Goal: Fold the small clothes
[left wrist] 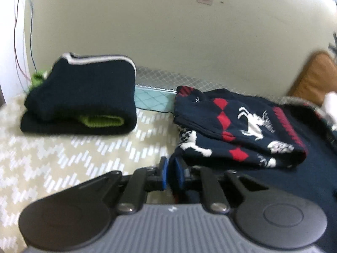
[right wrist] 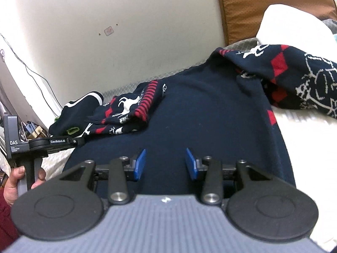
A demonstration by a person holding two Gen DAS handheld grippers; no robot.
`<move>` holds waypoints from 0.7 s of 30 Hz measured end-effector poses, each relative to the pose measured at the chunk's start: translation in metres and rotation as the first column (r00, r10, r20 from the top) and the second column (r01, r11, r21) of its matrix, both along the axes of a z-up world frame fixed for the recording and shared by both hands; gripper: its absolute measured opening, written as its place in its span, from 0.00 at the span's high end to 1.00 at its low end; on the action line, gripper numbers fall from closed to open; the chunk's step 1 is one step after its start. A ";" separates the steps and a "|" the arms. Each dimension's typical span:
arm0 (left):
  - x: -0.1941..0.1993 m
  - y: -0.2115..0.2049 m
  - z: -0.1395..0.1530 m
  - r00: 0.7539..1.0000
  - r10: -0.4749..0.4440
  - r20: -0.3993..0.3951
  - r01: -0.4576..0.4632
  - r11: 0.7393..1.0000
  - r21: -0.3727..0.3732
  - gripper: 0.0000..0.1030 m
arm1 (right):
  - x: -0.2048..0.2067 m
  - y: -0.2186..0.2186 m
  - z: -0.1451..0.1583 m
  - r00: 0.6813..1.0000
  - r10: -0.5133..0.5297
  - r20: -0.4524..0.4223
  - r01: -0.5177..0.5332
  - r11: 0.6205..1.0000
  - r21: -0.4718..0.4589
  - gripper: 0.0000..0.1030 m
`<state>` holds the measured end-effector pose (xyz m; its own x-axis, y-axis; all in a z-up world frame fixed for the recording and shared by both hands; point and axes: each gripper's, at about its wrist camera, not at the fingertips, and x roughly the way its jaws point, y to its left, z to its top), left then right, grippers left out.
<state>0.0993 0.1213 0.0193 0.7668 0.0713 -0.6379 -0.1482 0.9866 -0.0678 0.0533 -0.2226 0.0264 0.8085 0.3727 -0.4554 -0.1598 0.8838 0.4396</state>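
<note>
A navy sweater with red diamonds and white reindeer [left wrist: 242,126] lies spread on the bed, its left sleeve folded in over the plain navy body [right wrist: 200,116]. My left gripper [left wrist: 170,170] is shut on the sweater's lower left edge, navy cloth pinched between the blue pads. My right gripper [right wrist: 165,164] is open, hovering low over the sweater's navy body with nothing between its pads. The right sleeve [right wrist: 294,73] lies spread to the right. A folded navy sweater with green cuff [left wrist: 82,97] sits at the left.
The bed cover [left wrist: 63,158] is cream with a white pattern. A cream wall [left wrist: 168,31] runs behind. A brown pillow [right wrist: 273,6] and a white pillow [right wrist: 290,25] lie at the right. Cables [left wrist: 23,42] hang at the far left.
</note>
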 end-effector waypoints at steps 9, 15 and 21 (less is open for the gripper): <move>-0.025 0.027 0.036 0.983 0.110 0.145 -0.099 0.992 -0.084 0.63 | -0.053 -0.089 0.029 0.937 -0.312 0.157 0.314 0.949 0.014 0.55; -0.019 0.006 0.055 0.989 0.000 0.146 0.019 0.992 -0.127 0.61 | -0.088 -0.127 0.036 0.883 -0.408 0.231 0.466 0.819 -0.336 0.55; -0.017 -0.045 0.056 0.977 -0.175 0.124 0.188 0.977 -0.103 0.56 | -0.113 -0.146 0.003 0.906 -0.408 0.109 0.405 0.765 -0.501 0.55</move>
<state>0.0822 0.0764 0.0756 0.8281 -0.1435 -0.5419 0.0478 0.9812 -0.1868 -0.0601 -0.3687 0.0292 0.8286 -0.2718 -0.4894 0.2662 0.9604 -0.0828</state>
